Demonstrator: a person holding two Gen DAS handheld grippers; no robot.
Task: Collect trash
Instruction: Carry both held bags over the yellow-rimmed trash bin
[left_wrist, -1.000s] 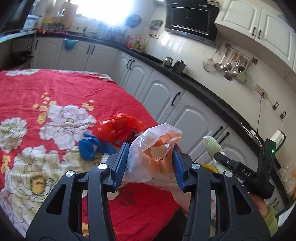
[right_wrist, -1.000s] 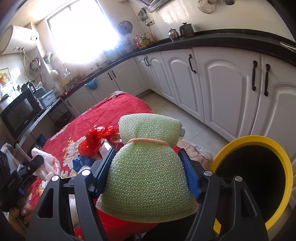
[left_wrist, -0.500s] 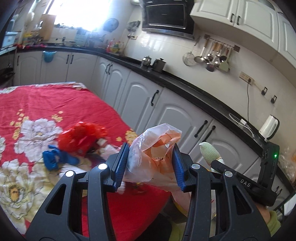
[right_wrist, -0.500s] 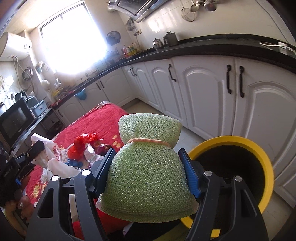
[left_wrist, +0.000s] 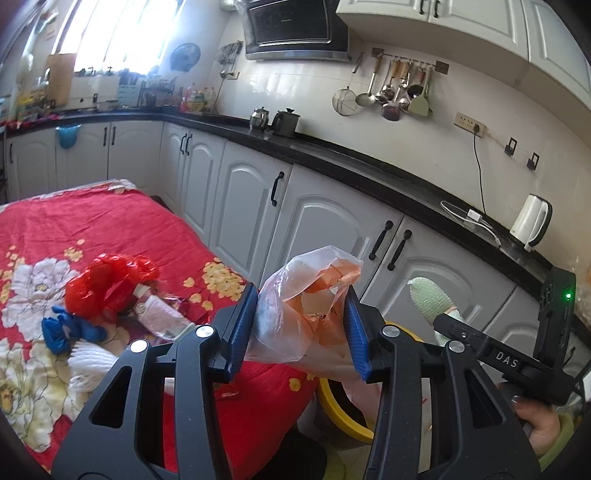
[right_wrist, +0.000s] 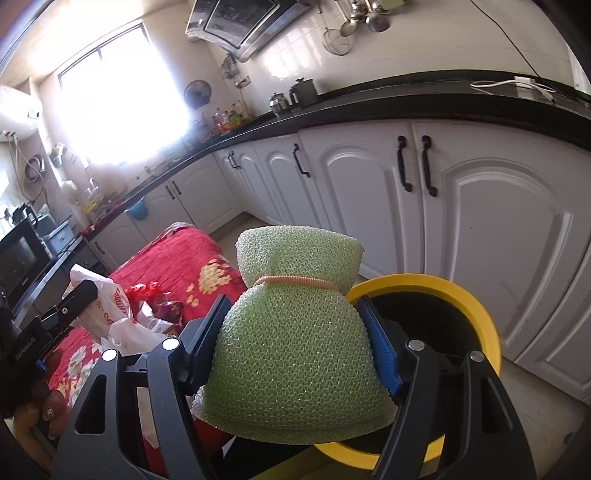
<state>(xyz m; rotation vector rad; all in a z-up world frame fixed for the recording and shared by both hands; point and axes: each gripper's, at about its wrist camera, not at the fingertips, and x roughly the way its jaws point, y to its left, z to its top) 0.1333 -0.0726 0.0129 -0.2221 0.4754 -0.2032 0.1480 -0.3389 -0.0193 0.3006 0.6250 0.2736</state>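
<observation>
**Over the yellow bin, both hands full**

At the edge of the red floral surface (left_wrist: 110, 221), I've got trash in both grippers. My left gripper (left_wrist: 301, 325) has its blue-padded fingers (left_wrist: 243, 325) clamped on a crumpled clear-and-orange plastic bag (left_wrist: 306, 295); the bag fills the gap between the pads, bulges up above the tips and hangs down below them. Underneath it the yellow rim of the bin (left_wrist: 334, 410) shows, partly hidden by the bag and my fingers.

My right gripper (right_wrist: 295, 332) is squeezing a green foam net pouch (right_wrist: 295, 350), tied near the top with a peach elastic band (right_wrist: 295, 281). The pads press into its sides just under the band, the flared top standing above the fingertips and the fat body sagging below. Behind and to the right of it, the yellow bin (right_wrist: 476, 306) opens dark.

Left on the surface: a red plastic bag (left_wrist: 107, 280), a blue wad (left_wrist: 66, 328) just beside it, some clear wrapper (left_wrist: 159, 314) and white crumpled stuff (left_wrist: 92, 358). White cabinets (left_wrist: 314, 229) run along behind.
</observation>
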